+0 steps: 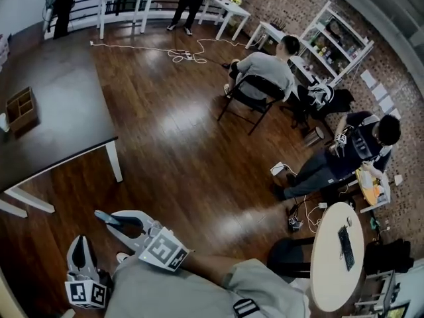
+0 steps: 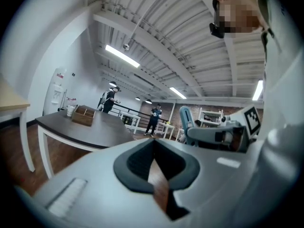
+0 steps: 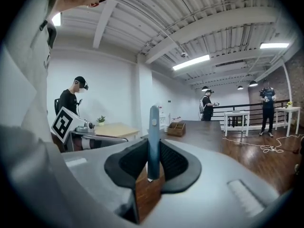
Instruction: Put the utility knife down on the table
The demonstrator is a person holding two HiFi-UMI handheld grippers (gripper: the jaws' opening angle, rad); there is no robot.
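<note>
Right gripper view shows the right gripper (image 3: 153, 148) clamped on the blue-grey knife (image 3: 153, 122), which sticks out past the pads. Head view puts the knife over the wood floor (image 1: 185, 151), short of the dark table (image 1: 59, 105) and not touching it. The left gripper (image 2: 153, 146) is beside the right gripper, its jaws pressed together with nothing between them.

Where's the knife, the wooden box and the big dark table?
Knife (image 3: 153, 137): right gripper view, middle of its blue handle.
Box (image 1: 21, 108): head view, its middle divider.
Table (image 1: 63, 91): head view, bare dark top.
</note>
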